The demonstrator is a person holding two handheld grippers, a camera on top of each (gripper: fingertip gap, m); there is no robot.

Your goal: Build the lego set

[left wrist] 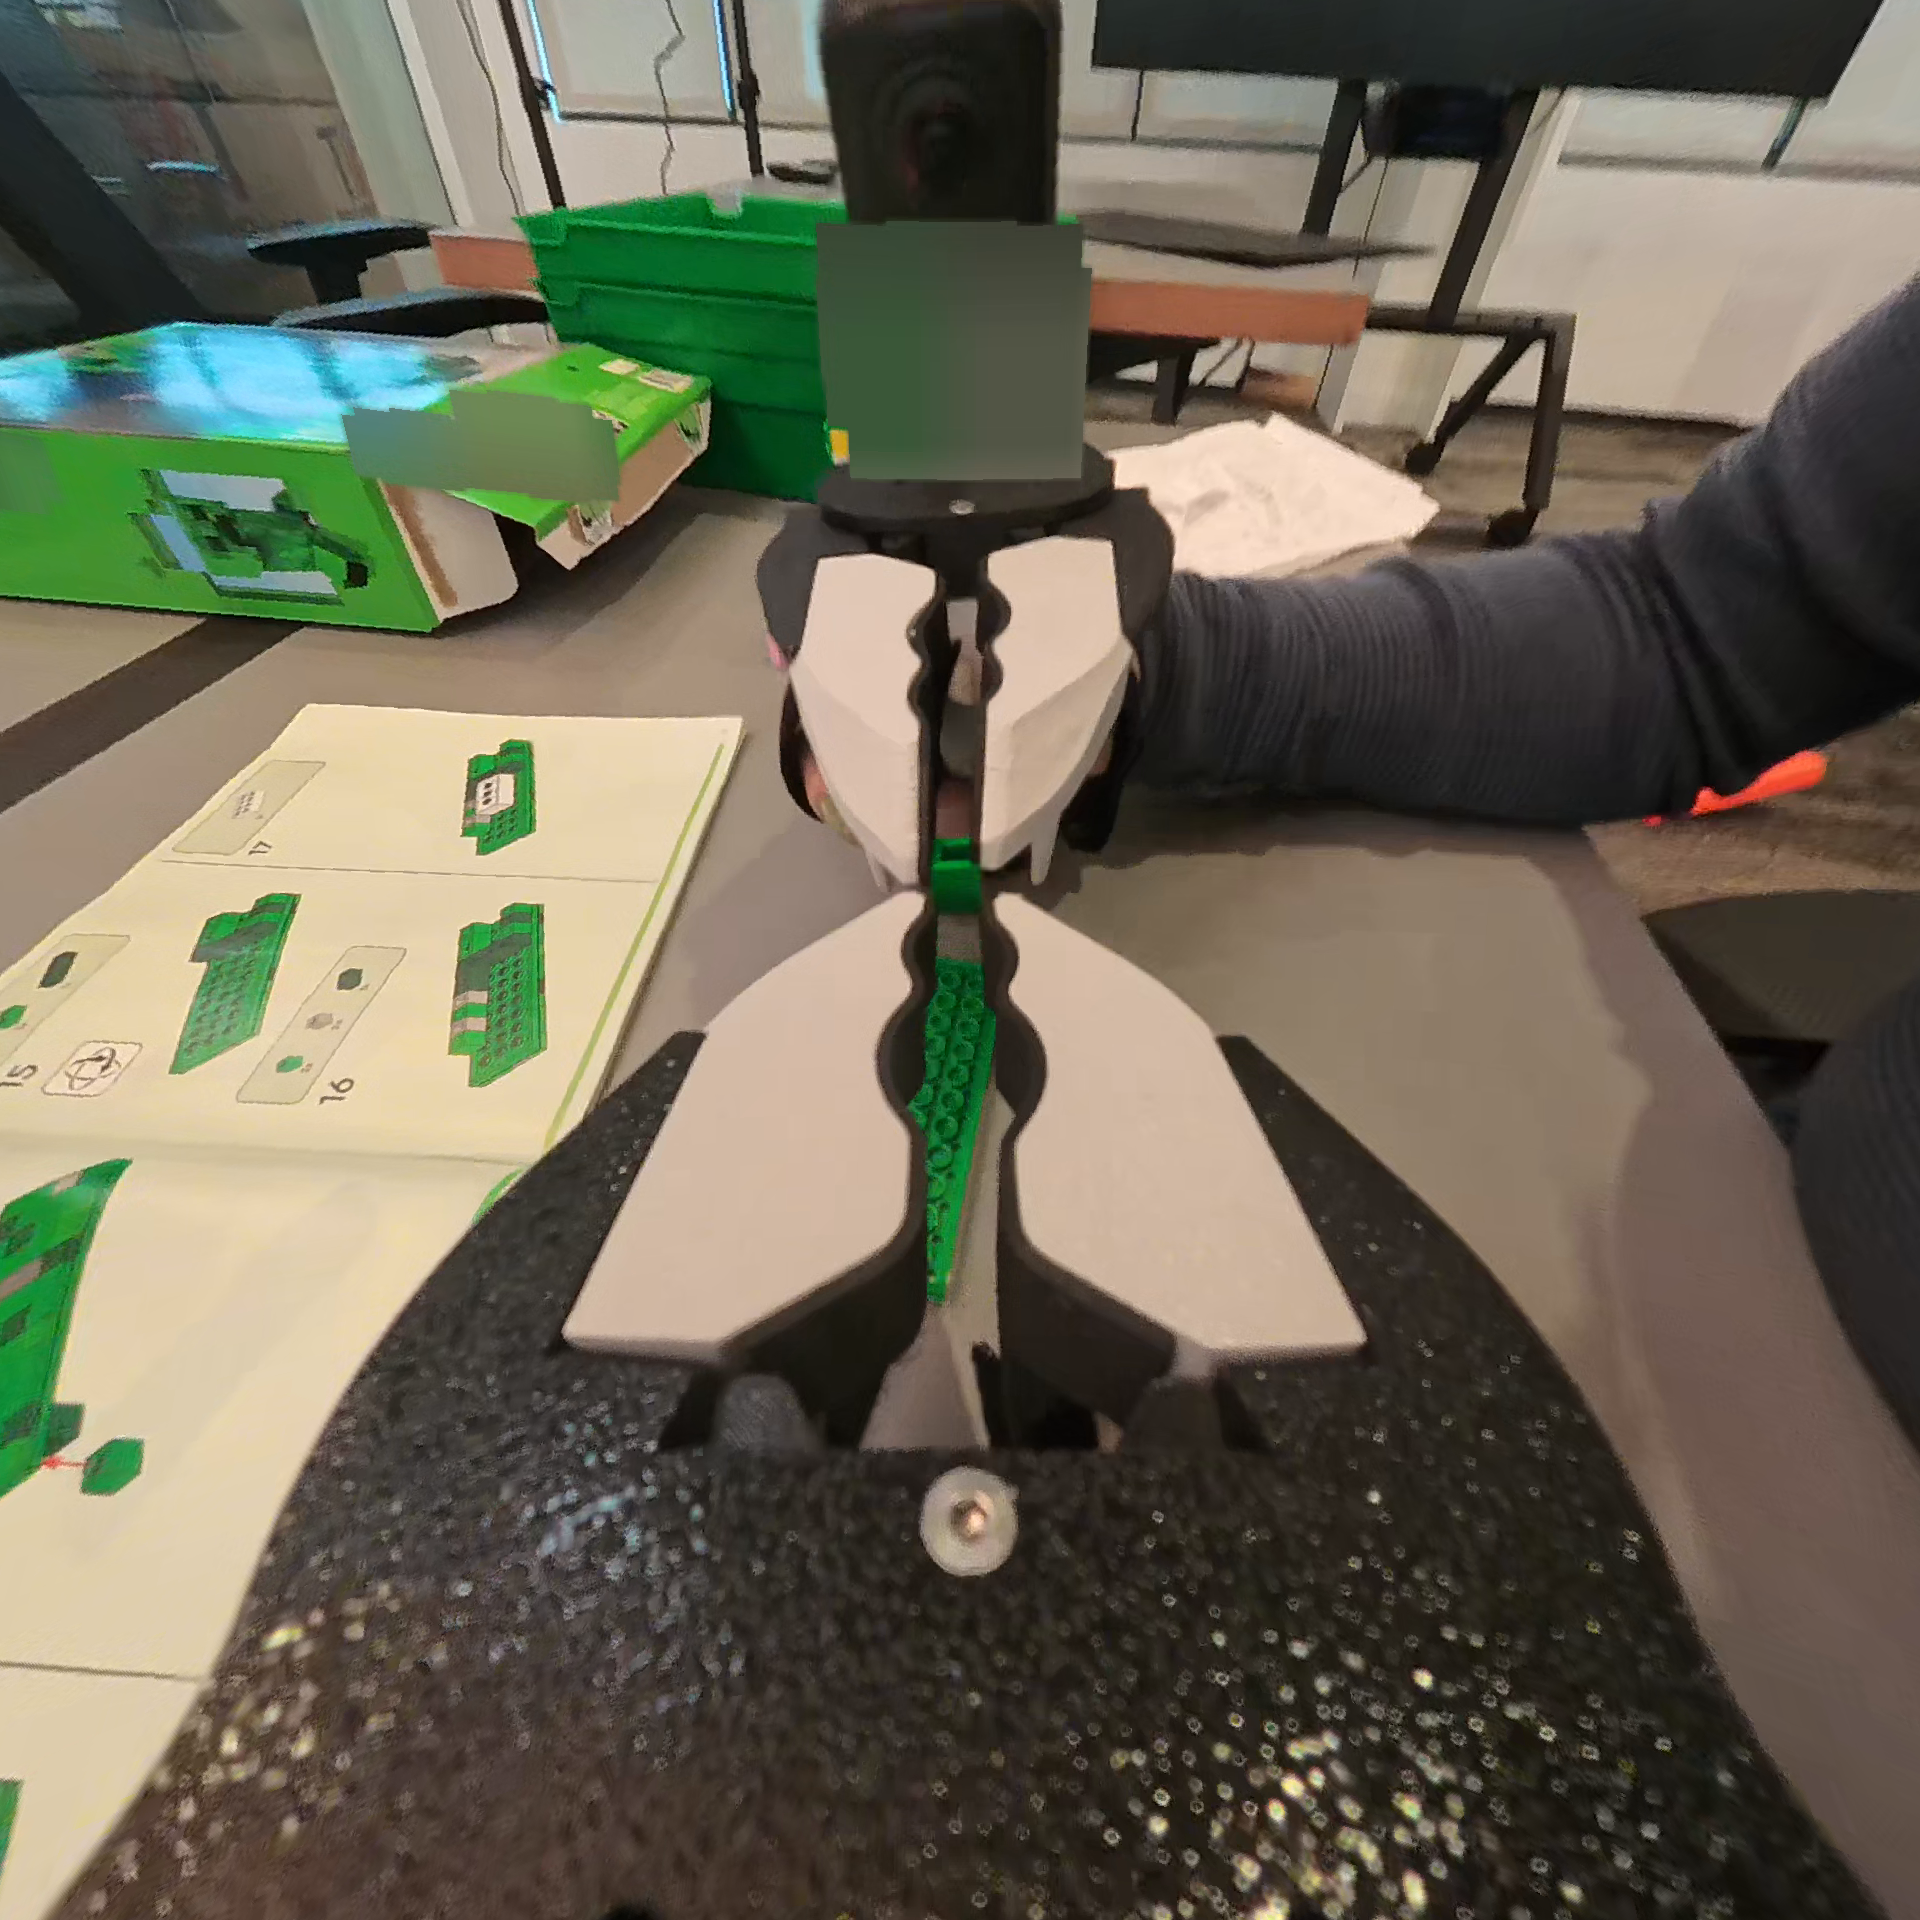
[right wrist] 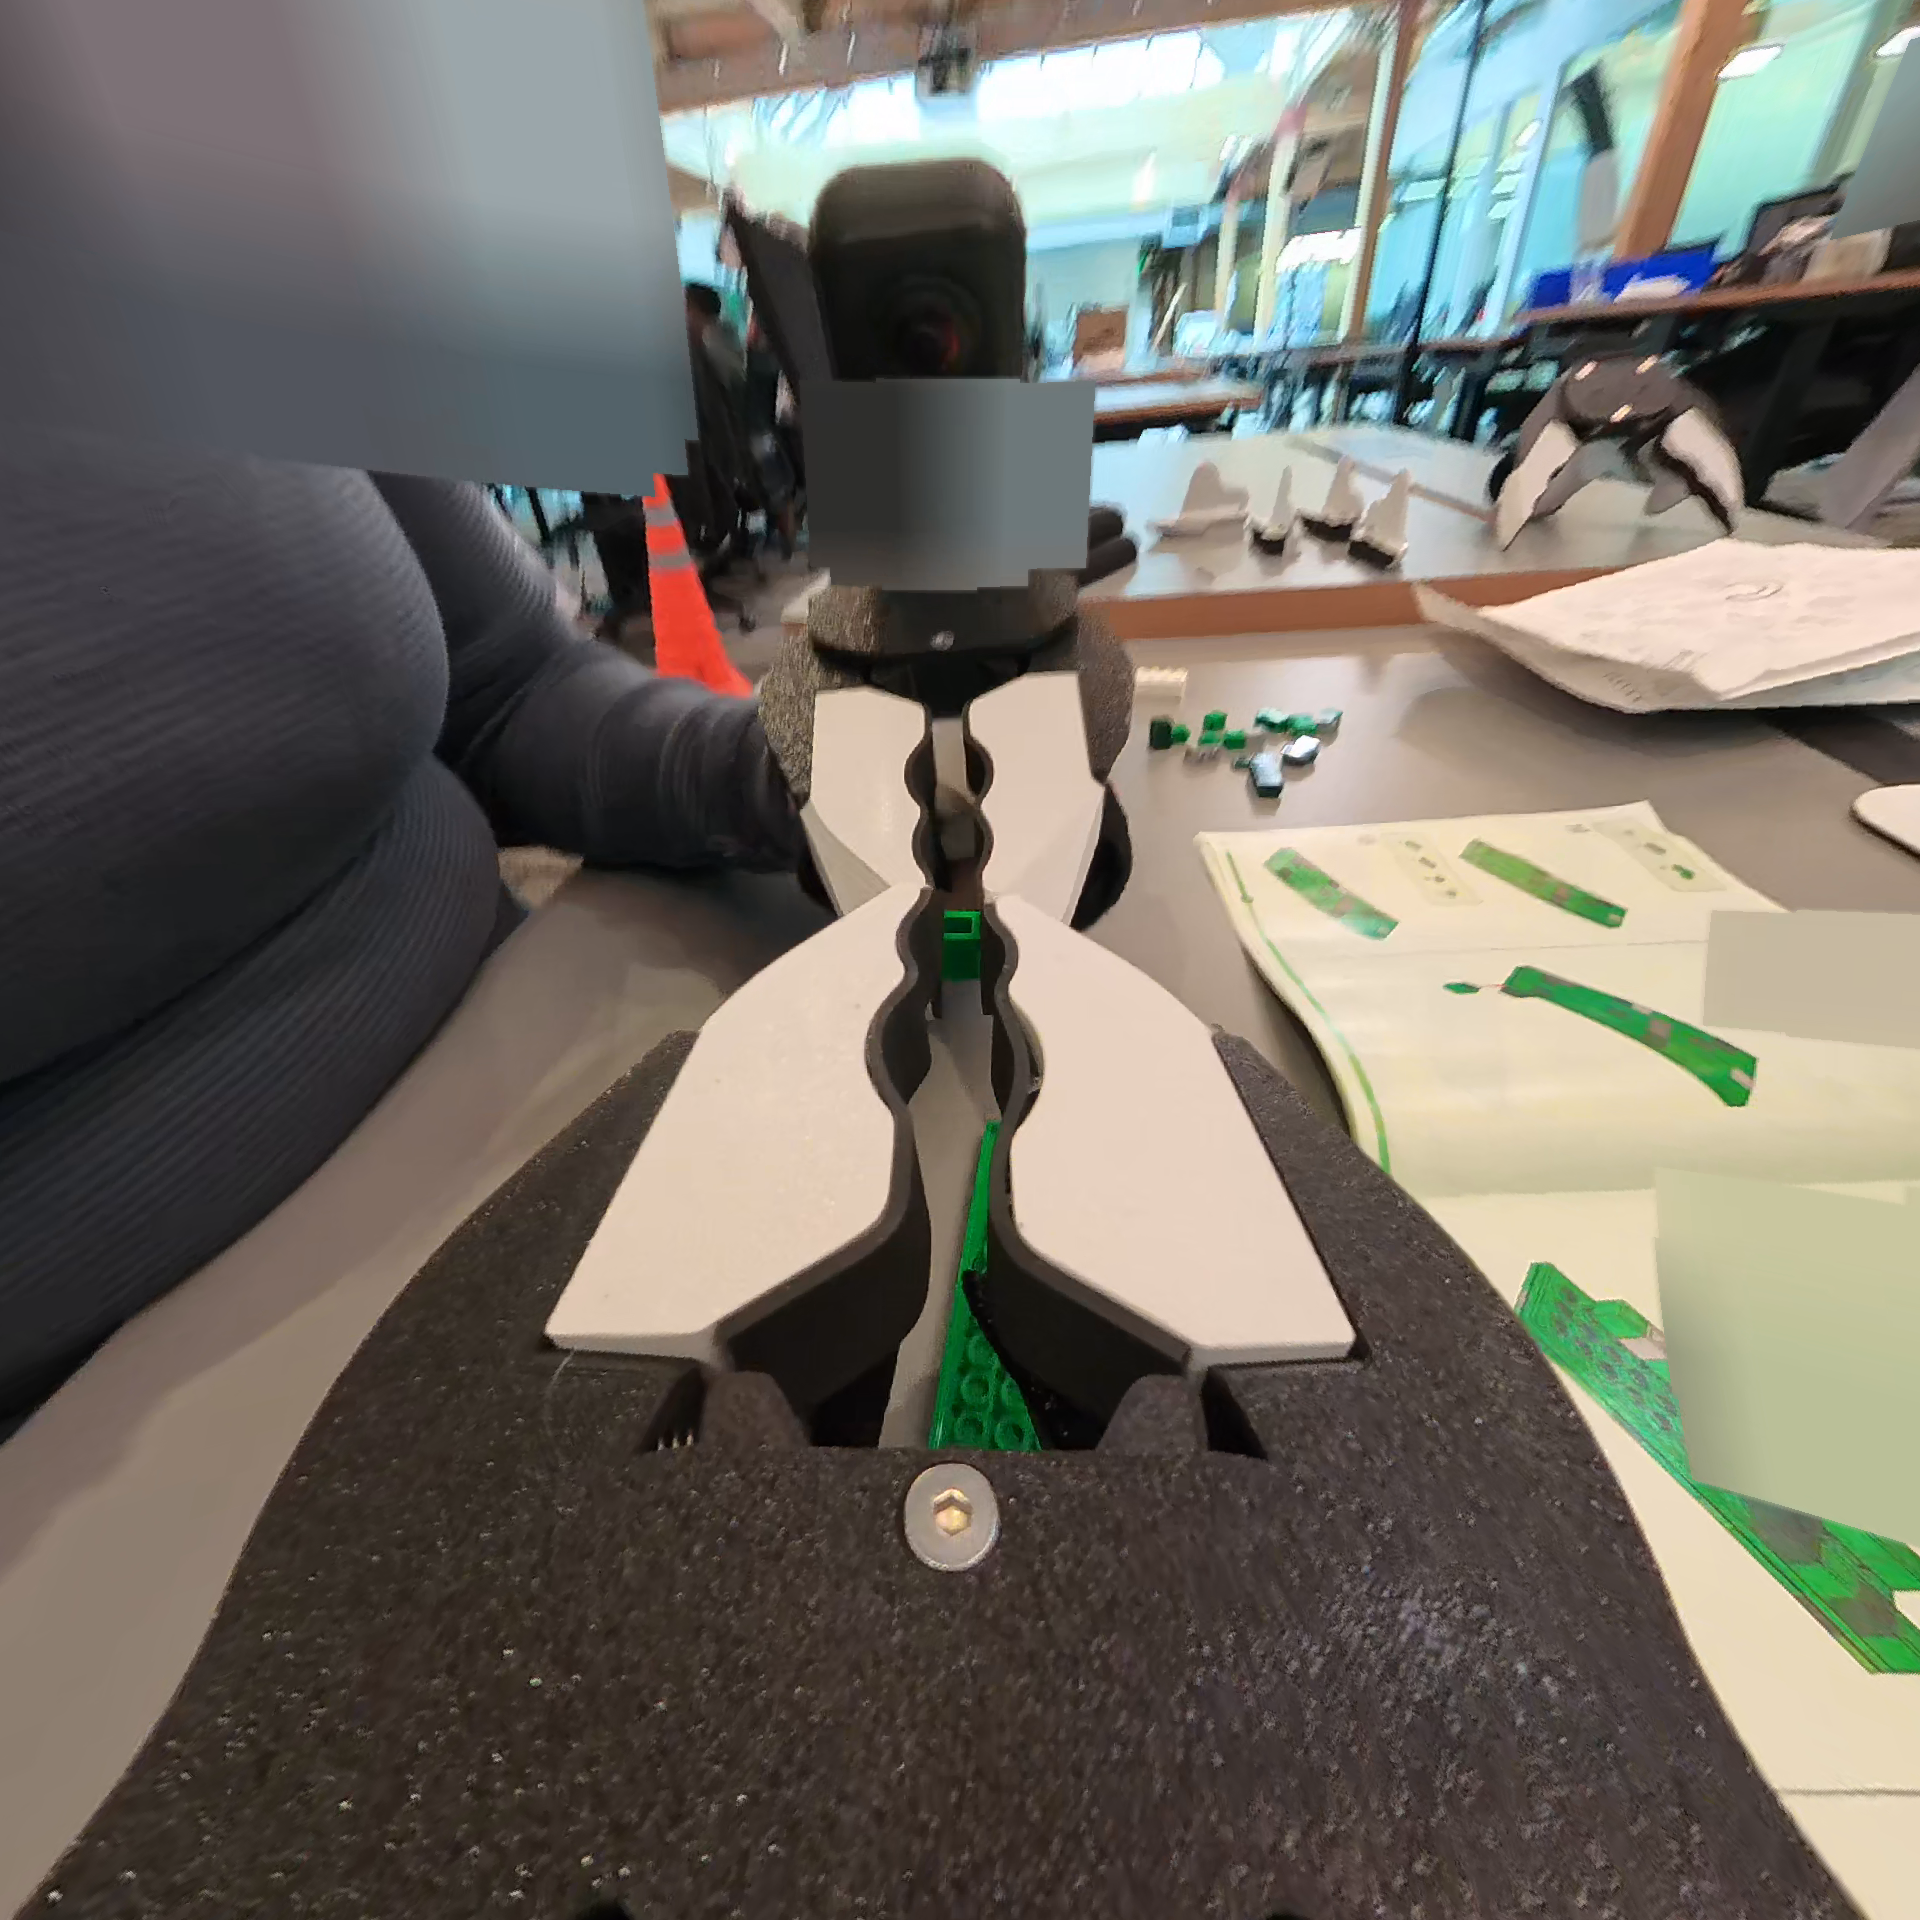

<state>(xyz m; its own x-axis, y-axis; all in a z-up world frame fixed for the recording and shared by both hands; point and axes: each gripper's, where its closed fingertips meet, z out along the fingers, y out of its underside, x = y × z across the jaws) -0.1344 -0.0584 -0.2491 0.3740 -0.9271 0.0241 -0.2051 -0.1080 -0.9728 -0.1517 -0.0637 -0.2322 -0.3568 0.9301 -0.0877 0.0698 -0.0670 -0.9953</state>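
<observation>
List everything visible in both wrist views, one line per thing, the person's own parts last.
green lego plate: one, green, on edge between both grippers
loose lego pieces: a small cluster, green and grey, on the table beyond the booklet
instruction booklet: one, cream with green drawings, open flat on the table
lego box: one, green, opened, far end of the table
green bins: stacked, green, behind the box
white papers: a pile, white, far side of the table
traffic cone: one, orange, on the floor behind
table: one, grey
left gripper: grey fingers, closed on the plate
right gripper: grey fingers, closed on the plate
sleeve: dark blue, behind the right gripper
</observation>
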